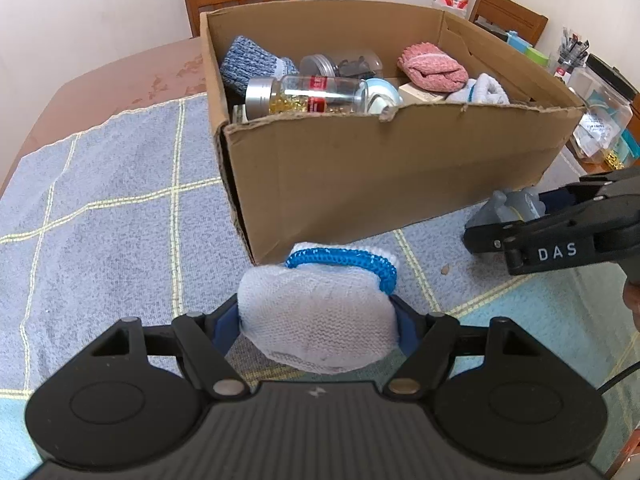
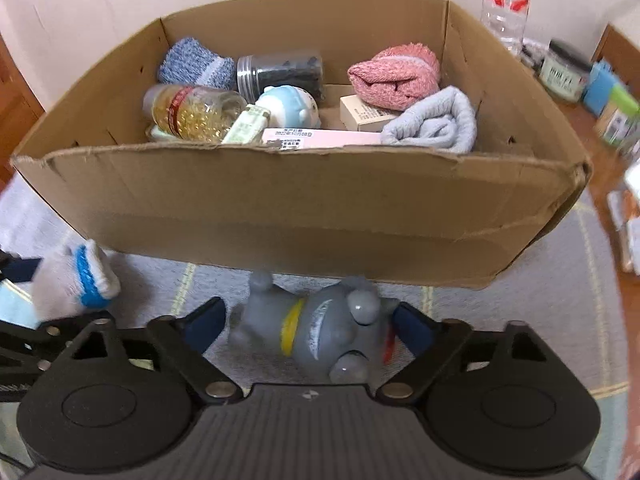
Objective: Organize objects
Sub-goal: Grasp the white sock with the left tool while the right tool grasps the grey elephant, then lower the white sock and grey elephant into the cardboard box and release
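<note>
A rolled white sock with a blue band (image 1: 320, 312) sits between the blue pads of the left gripper (image 1: 318, 320), which are pressed against both its sides, so that tool is clamped on it just in front of the cardboard box (image 1: 360, 168), above the blue checked towel (image 1: 104, 184). The sock's underside is hidden by the gripper body. In the right wrist view the same sock shows at the left edge, partly cut off.

A grey toy figure with a yellow collar (image 2: 320, 332) lies on its side on the towel, close against the box's front wall. The right gripper (image 2: 312, 320) has its pads on either side of the toy; the right pad touches it, while a gap shows at the left pad, so whether it grips I cannot tell. The toy's face is blurred.

Inside the box lie a blue knit roll (image 1: 250, 62), a pink cloth roll (image 2: 394, 74), a pale grey cloth (image 2: 436, 122), a jar of golden capsules (image 1: 308, 96) with a red label too blurred to read, a dark-filled jar (image 2: 280, 72) and a pink flat packet (image 2: 320, 138) with unreadable print.

The letters "DAS" read on the right gripper's arm in the left view. A water bottle (image 2: 506, 4) stands behind the box, its red label illegible
</note>
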Demonstrator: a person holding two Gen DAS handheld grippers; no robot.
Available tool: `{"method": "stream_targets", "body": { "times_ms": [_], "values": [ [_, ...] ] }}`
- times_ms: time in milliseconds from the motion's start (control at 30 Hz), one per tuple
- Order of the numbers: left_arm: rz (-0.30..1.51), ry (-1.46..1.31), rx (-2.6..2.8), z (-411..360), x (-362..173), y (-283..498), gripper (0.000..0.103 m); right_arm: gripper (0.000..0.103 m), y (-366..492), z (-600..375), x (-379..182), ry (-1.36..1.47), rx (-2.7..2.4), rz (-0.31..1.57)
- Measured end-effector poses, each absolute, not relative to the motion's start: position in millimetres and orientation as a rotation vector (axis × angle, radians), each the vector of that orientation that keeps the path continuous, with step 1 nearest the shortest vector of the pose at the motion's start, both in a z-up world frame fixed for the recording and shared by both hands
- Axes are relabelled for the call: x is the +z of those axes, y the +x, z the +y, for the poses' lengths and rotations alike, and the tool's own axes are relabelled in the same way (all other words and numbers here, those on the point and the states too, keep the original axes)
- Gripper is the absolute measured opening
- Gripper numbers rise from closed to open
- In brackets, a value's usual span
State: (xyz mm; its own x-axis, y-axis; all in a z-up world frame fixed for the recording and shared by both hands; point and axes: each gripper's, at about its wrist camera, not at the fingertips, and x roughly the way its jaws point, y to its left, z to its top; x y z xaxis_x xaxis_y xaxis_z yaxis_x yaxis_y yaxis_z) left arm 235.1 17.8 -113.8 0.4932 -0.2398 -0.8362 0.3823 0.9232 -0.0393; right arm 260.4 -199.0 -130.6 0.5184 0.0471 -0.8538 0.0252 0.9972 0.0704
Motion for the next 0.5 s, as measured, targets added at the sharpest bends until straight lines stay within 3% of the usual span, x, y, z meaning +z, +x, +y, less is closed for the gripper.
{"method": "stream_targets", "body": {
  "times_ms": [167, 500],
  "values": [
    [0.983, 0.166, -0.383, 18, -110, 232, 0.074, 0.079, 256, -201, -128, 0.054, 0.007, 1.029],
    [1.005, 0.206, -0.452, 13, -79, 220, 0.074, 0.078, 245, -200, -111, 0.014, 0.11, 1.072]
  ]
}}
